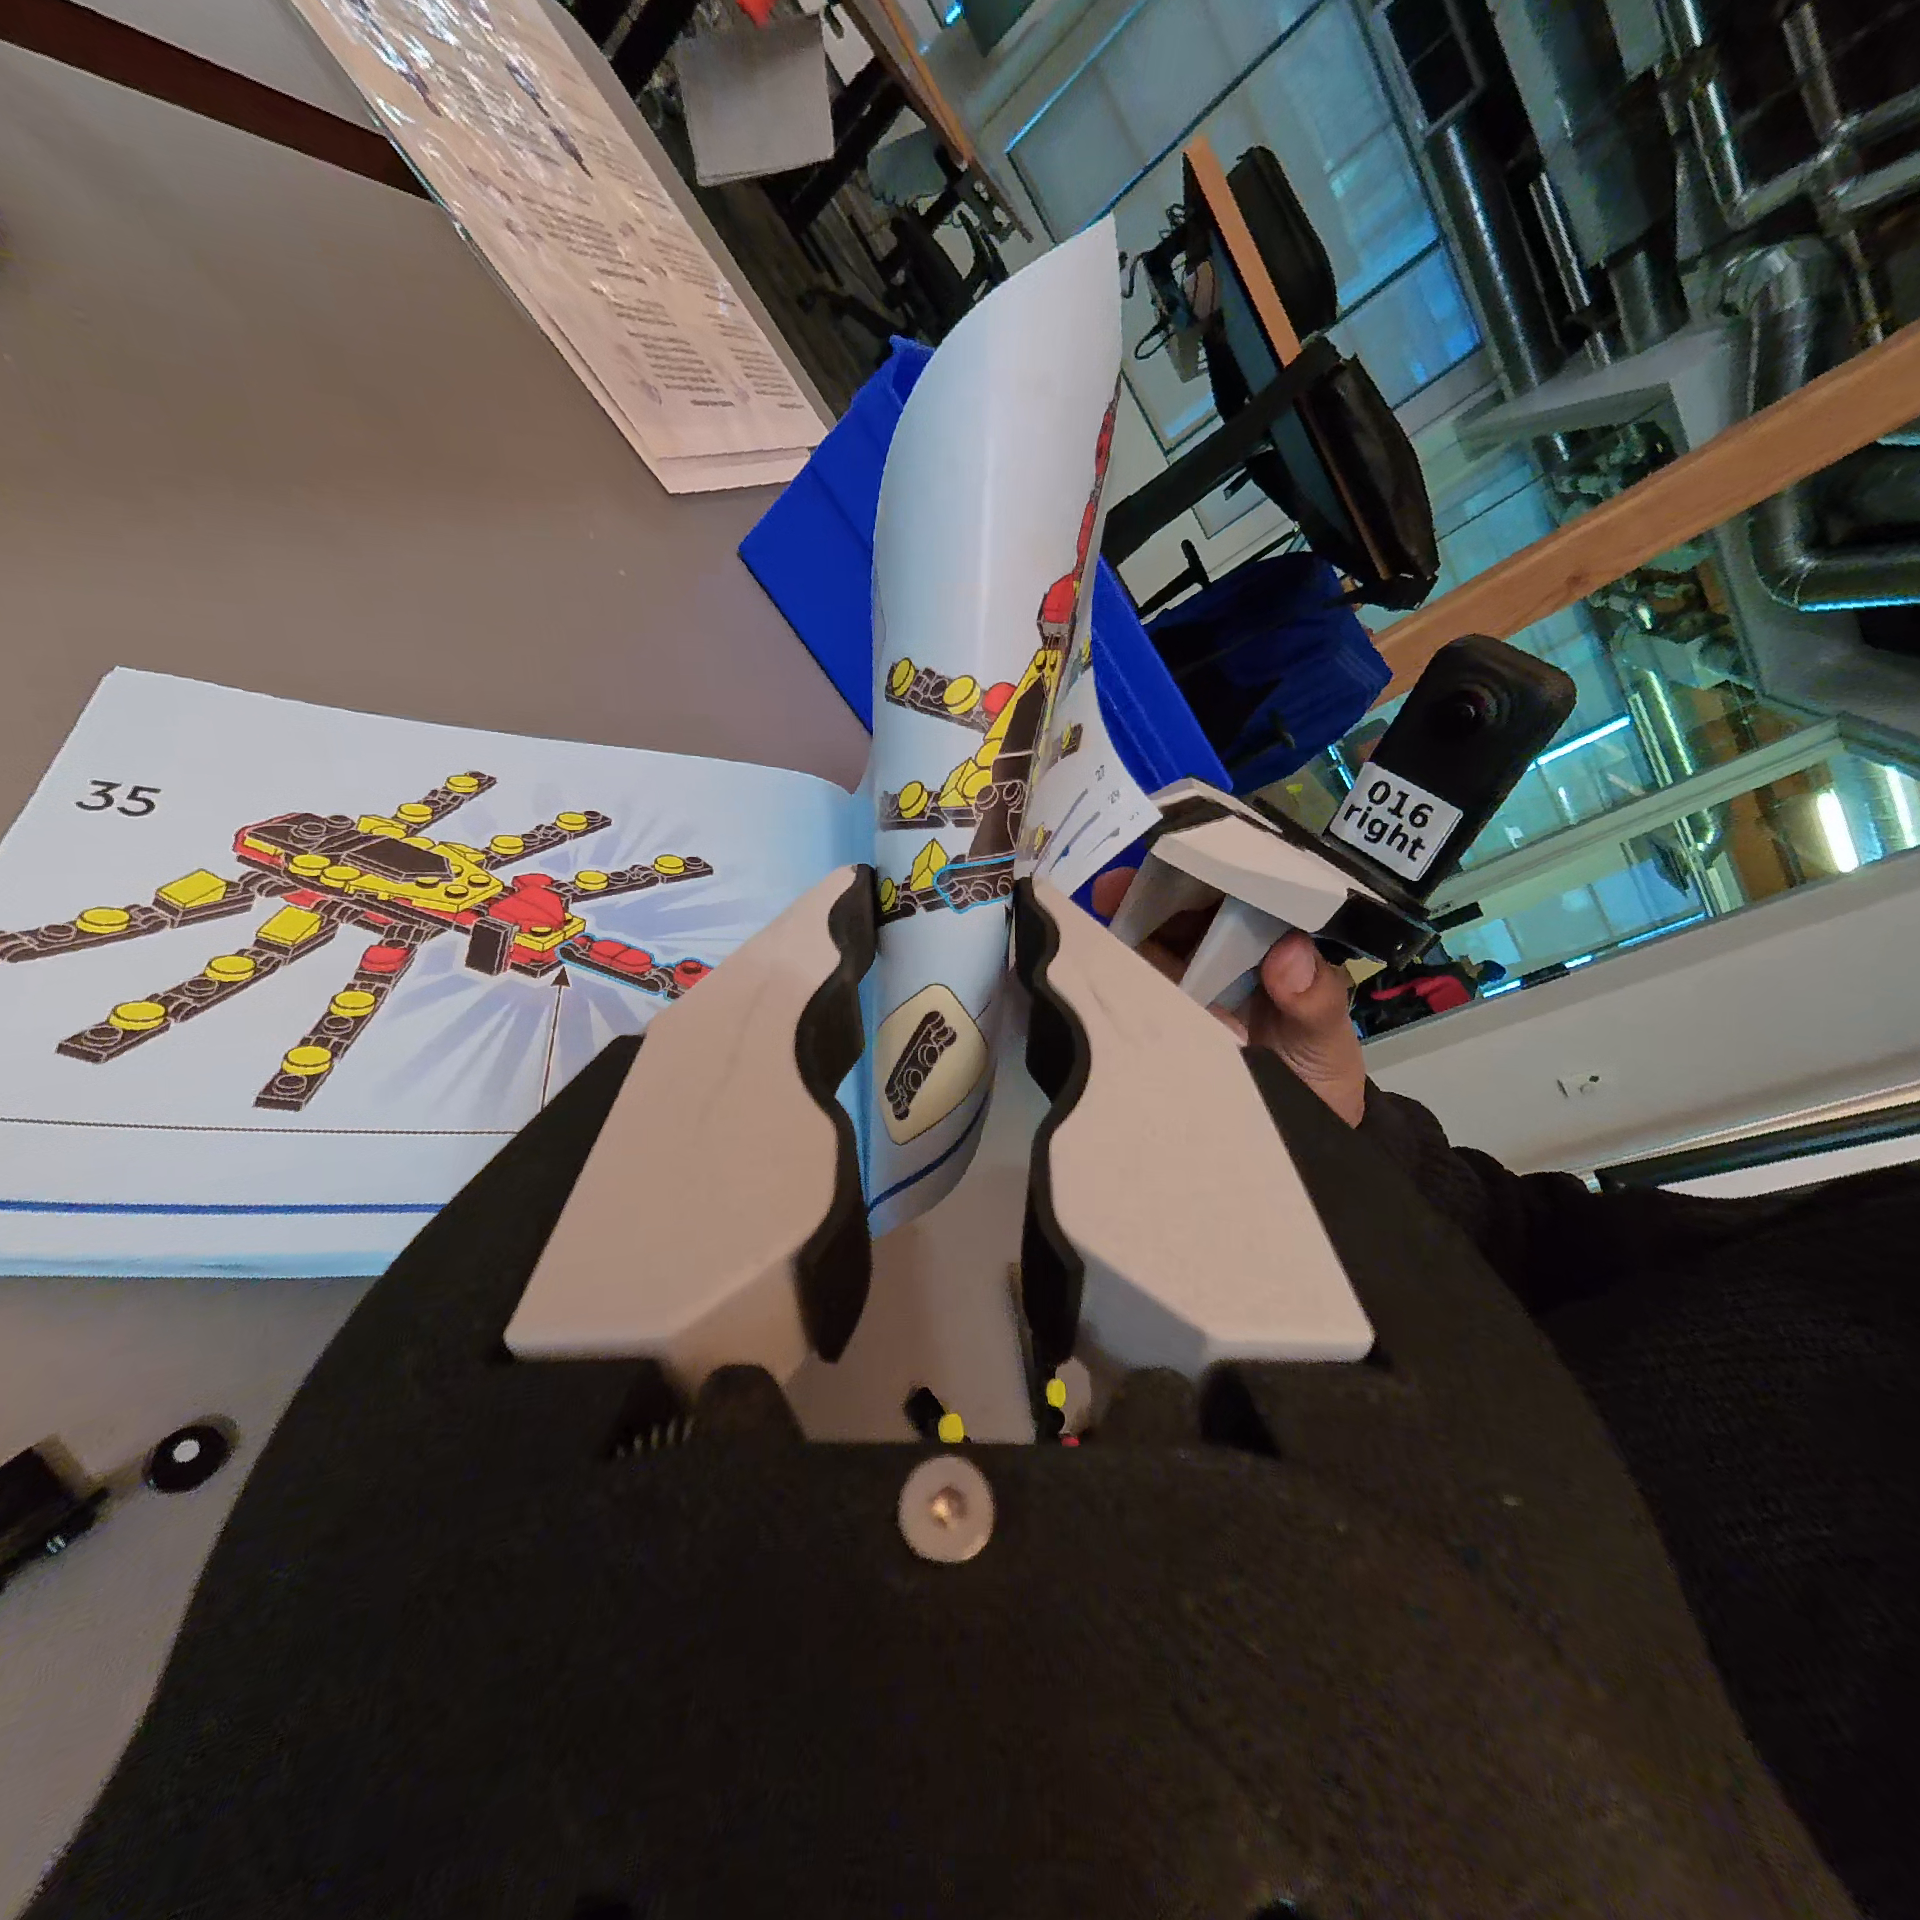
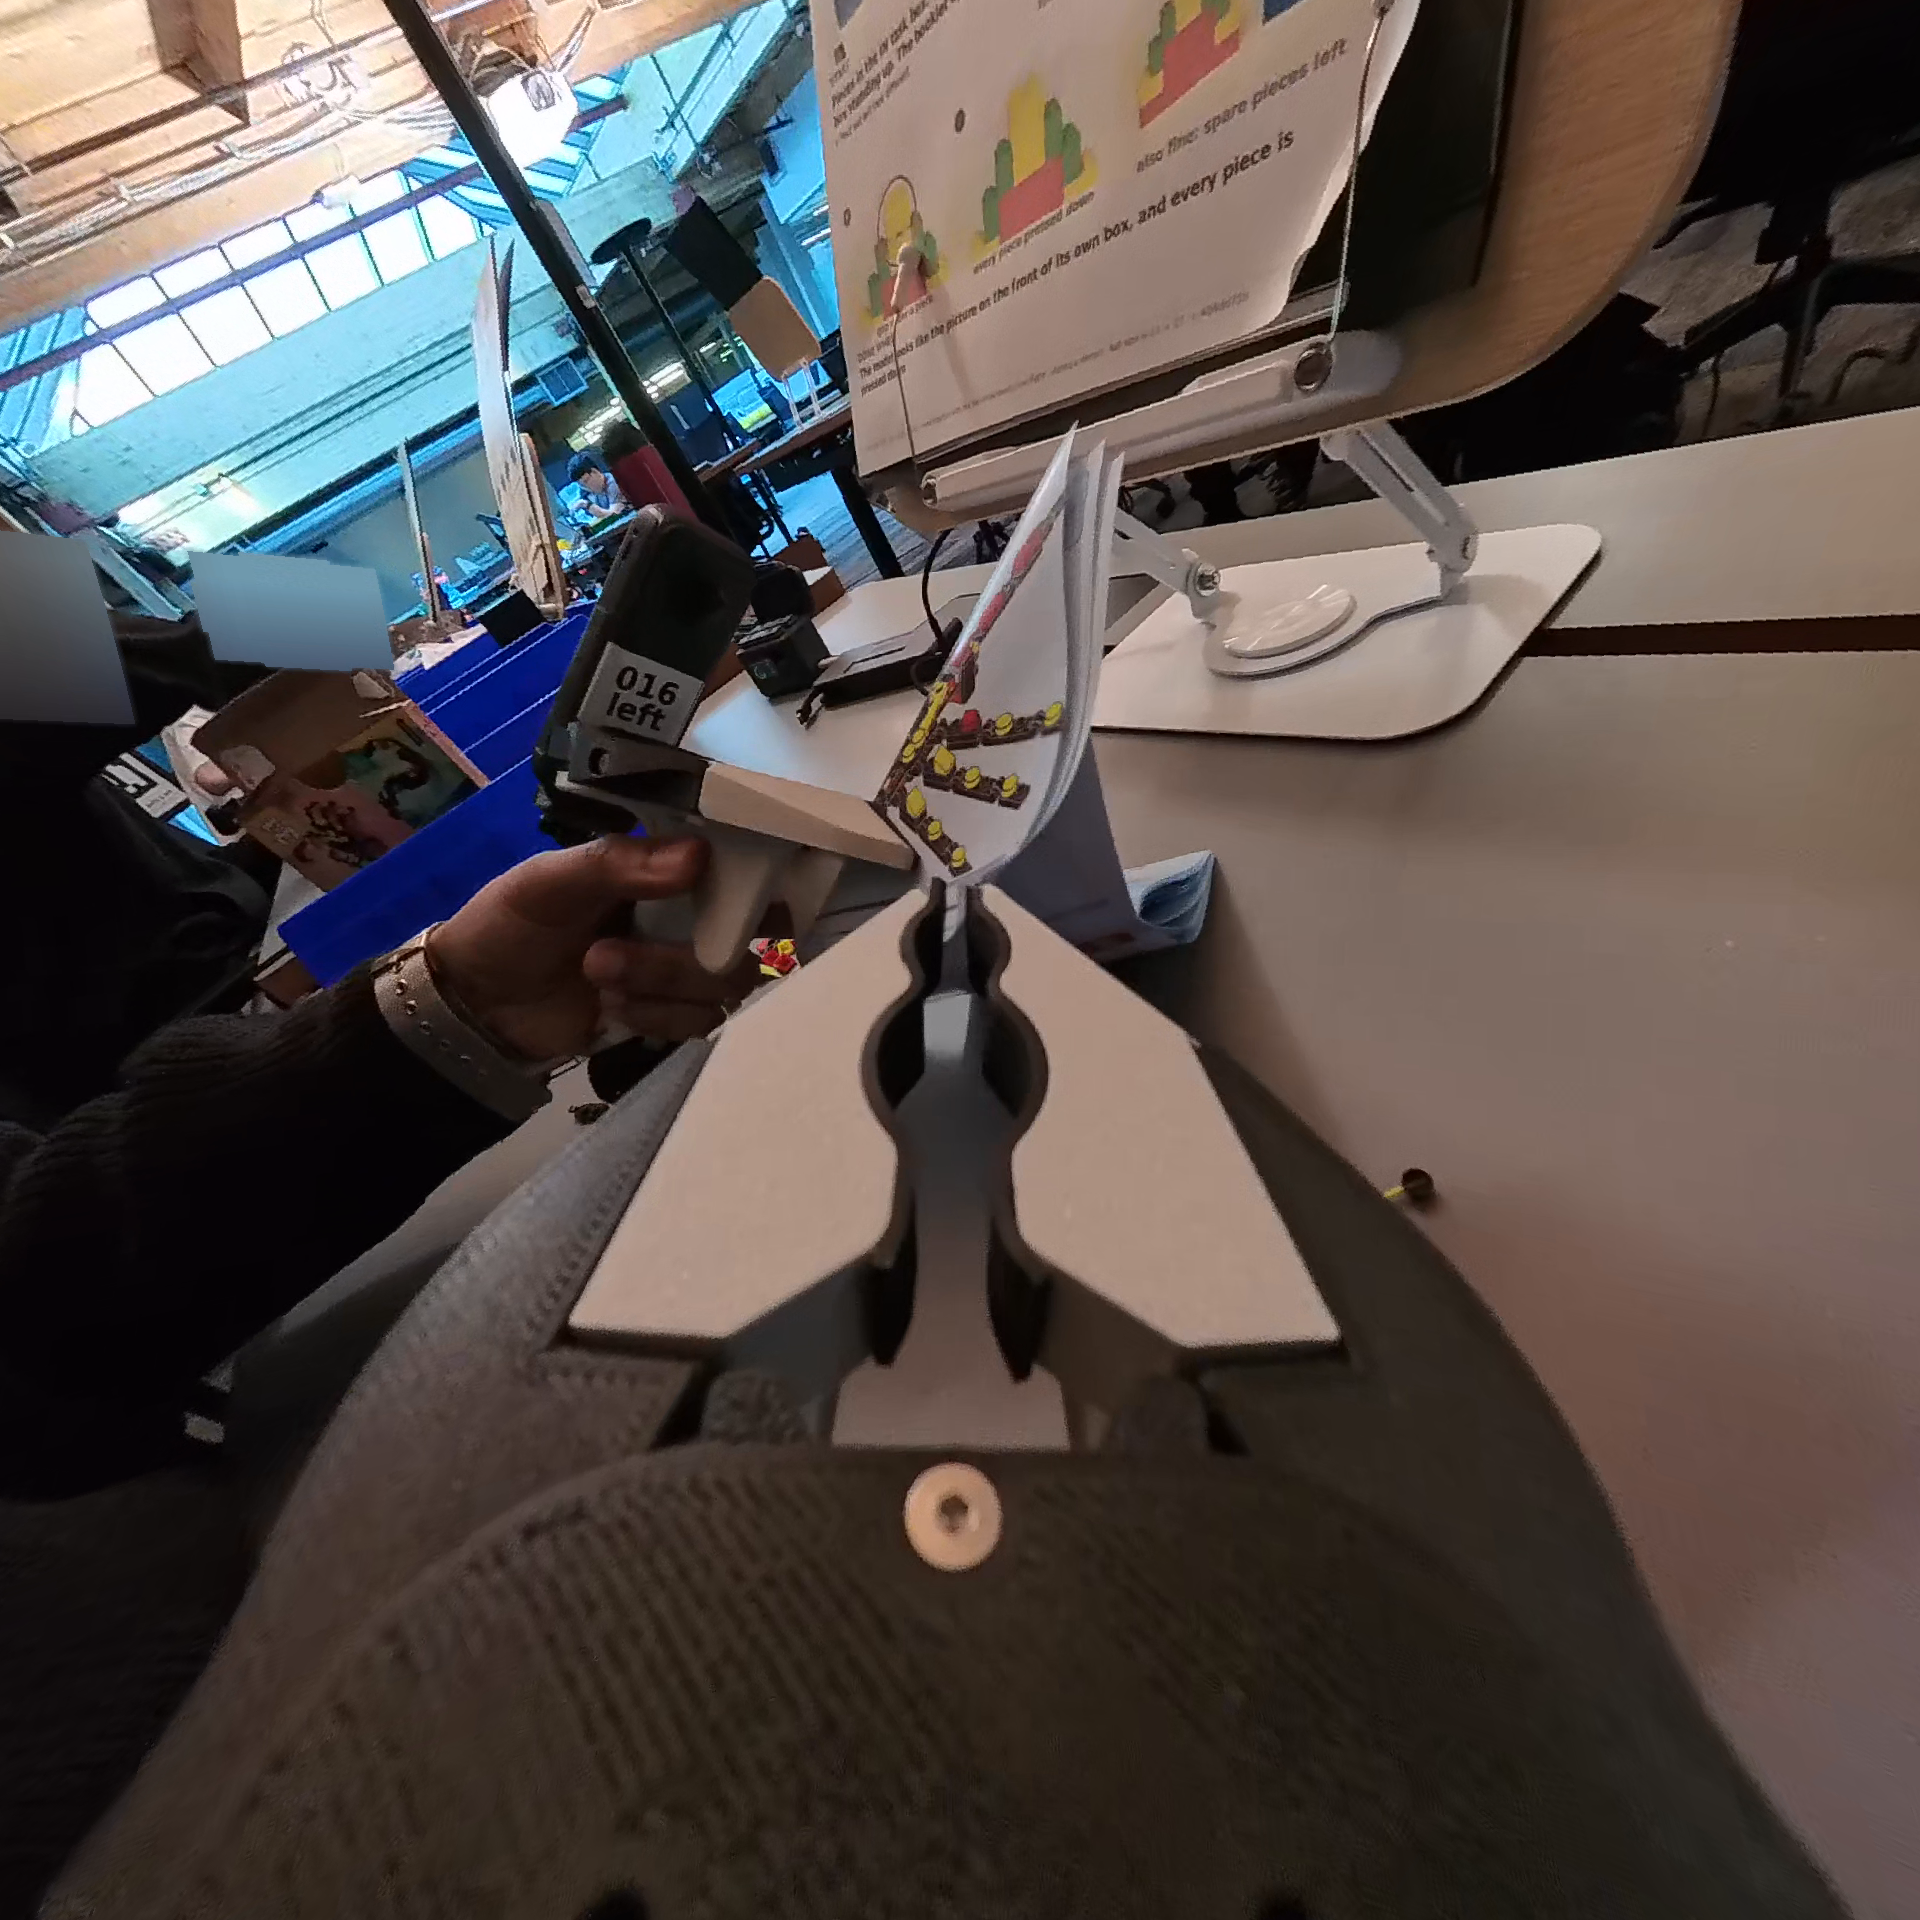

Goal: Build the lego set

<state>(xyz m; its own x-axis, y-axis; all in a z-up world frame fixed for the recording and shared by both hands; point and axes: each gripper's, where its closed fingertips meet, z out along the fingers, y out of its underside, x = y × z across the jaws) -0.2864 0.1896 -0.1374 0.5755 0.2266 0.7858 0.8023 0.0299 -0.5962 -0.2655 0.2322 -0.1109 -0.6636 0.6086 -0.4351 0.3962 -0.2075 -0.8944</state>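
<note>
The left gripper point(image 1: 935, 894) has its jaws apart, and a raised page point(image 1: 987, 582) of the instruction booklet point(image 1: 312, 935) stands between them, curving upward. The rest of the booklet lies open and flat on the grey table point(image 1: 260, 468). Behind the page there is a blue bin point(image 1: 821, 540). The right gripper point(image 1: 1101, 883) is just beside the page edge, and a hand point(image 1: 1299, 997) holds it. A small black ring point(image 1: 189, 1452) lies on the table near the lower left.

Open booklet point(image 1: 312, 935) on table point(image 1: 260, 468), bin point(image 1: 821, 540) behind it, stand point(image 2: 1351, 613) beyond.
</note>
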